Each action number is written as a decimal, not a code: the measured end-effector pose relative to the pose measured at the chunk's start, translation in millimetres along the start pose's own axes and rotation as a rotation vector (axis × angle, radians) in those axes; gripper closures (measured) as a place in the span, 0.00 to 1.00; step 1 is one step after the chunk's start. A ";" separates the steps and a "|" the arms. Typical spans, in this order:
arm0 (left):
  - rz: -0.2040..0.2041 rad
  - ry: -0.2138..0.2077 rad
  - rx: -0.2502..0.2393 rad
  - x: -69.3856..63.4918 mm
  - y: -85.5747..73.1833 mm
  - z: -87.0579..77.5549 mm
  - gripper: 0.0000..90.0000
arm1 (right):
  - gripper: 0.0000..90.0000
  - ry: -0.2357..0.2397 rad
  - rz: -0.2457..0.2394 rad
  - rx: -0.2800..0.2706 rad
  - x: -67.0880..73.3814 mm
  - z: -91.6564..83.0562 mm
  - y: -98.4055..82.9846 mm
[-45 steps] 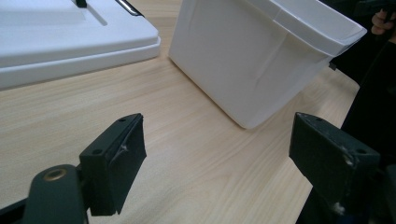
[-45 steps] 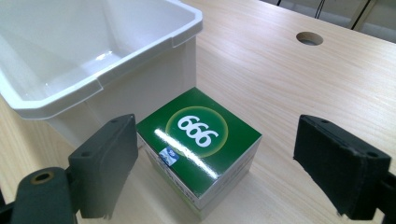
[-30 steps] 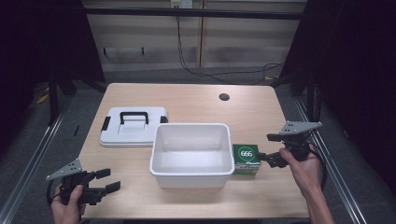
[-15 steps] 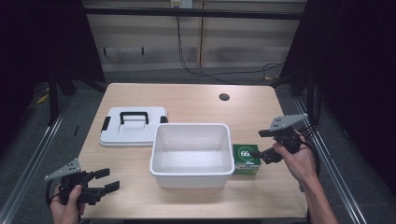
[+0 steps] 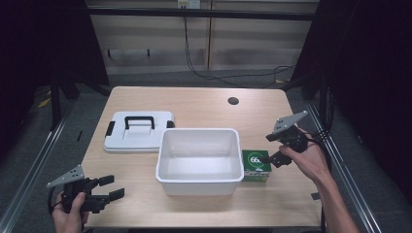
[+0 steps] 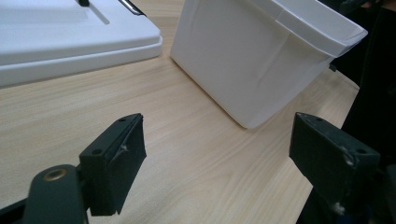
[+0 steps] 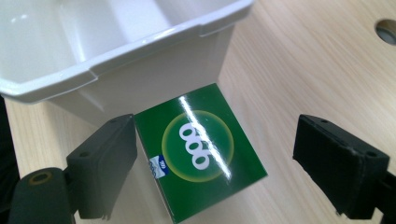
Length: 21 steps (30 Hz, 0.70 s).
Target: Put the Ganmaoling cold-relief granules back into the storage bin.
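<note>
A green box point(image 5: 256, 165) point(image 7: 209, 150) with a white "666" roundel lies on the table against the right wall of an empty white bin point(image 5: 200, 159) point(image 7: 116, 51). My right gripper point(image 5: 273, 148) point(image 7: 215, 168) hovers just over the box, open, its jaws spread either side of it without touching. My left gripper point(image 5: 111, 188) point(image 6: 219, 161) rests open near the table's front left corner, pointing at the bin's point(image 6: 261, 56) left wall with nothing between its jaws.
A white lid with a black handle point(image 5: 138, 130) point(image 6: 65, 37) lies flat behind the left gripper, left of the bin. A round cable hole point(image 5: 233, 101) point(image 7: 386, 29) sits in the tabletop point(image 5: 204, 104) at the back right. Dark floor surrounds the table.
My right gripper has moved left and down, from beside the table's right edge to over the green box. The left gripper has stayed still.
</note>
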<state>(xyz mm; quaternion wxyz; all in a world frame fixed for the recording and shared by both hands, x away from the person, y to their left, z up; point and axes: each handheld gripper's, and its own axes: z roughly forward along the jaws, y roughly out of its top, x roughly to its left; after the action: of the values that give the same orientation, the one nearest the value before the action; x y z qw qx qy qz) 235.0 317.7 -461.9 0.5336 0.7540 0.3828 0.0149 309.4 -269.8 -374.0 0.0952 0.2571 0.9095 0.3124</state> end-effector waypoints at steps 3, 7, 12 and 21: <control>0.002 -0.002 0.000 -0.3 0.0 0.0 0.20 | 0.13 0.033 -0.062 0.009 0.9 6.0 5.1; 0.001 -0.002 0.001 -0.3 0.1 0.3 0.20 | 0.13 0.061 -0.119 0.047 1.9 9.9 6.7; 0.000 -0.002 0.001 -0.1 0.0 0.0 0.20 | 0.12 0.076 -0.165 0.103 0.3 13.5 6.5; -0.001 -0.002 0.002 0.1 0.0 0.2 0.20 | 0.11 0.118 -0.210 0.193 -2.2 24.0 8.5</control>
<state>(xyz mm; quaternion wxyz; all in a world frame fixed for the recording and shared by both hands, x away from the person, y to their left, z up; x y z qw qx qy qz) 235.2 317.6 -462.0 0.5335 0.7542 0.3827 0.0134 322.8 -252.8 -387.6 0.0485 0.1498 0.9612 0.2266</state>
